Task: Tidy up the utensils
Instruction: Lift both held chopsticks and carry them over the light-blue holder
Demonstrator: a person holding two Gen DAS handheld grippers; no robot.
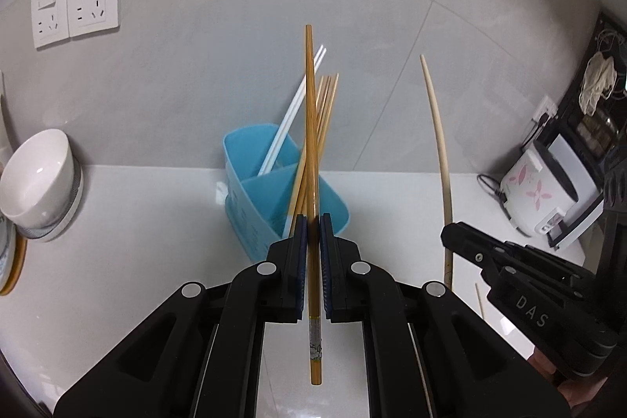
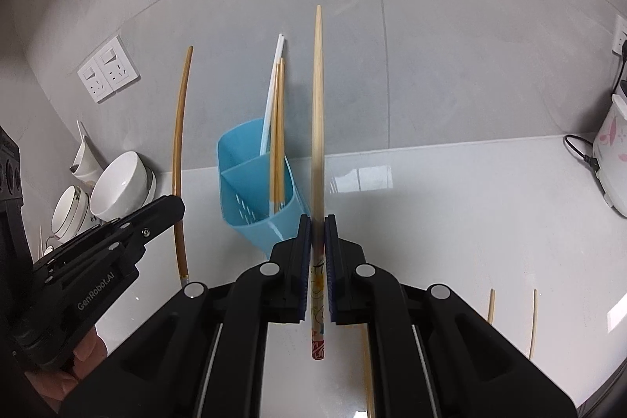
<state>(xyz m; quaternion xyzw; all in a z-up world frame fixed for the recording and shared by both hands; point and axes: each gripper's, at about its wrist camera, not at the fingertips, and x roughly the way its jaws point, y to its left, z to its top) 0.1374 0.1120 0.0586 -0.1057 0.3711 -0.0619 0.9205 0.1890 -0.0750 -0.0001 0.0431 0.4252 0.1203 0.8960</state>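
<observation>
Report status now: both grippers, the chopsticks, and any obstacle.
Left gripper shut on brown chopstick. Right gripper shut on pale chopstick. Blue holder ahead, partly filled. Nothing blocking.

two hand-held grippers, each gripping one chopstick: the left hand-held gripper (image 1: 312, 226) a brown chopstick (image 1: 311, 151), the right hand-held gripper (image 2: 318, 226) a pale chopstick (image 2: 318, 112). one blue holder (image 1: 250, 206), two wall sockets (image 1: 74, 6), two loose chopsticks (image 2: 509, 316) on the desk (image 2: 450, 206).

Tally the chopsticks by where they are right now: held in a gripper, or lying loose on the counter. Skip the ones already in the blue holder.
Held in a gripper: 2, the brown chopstick in the left gripper and the pale chopstick in the right gripper
Loose on the counter: 2, the loose chopsticks
Total: 4
</observation>
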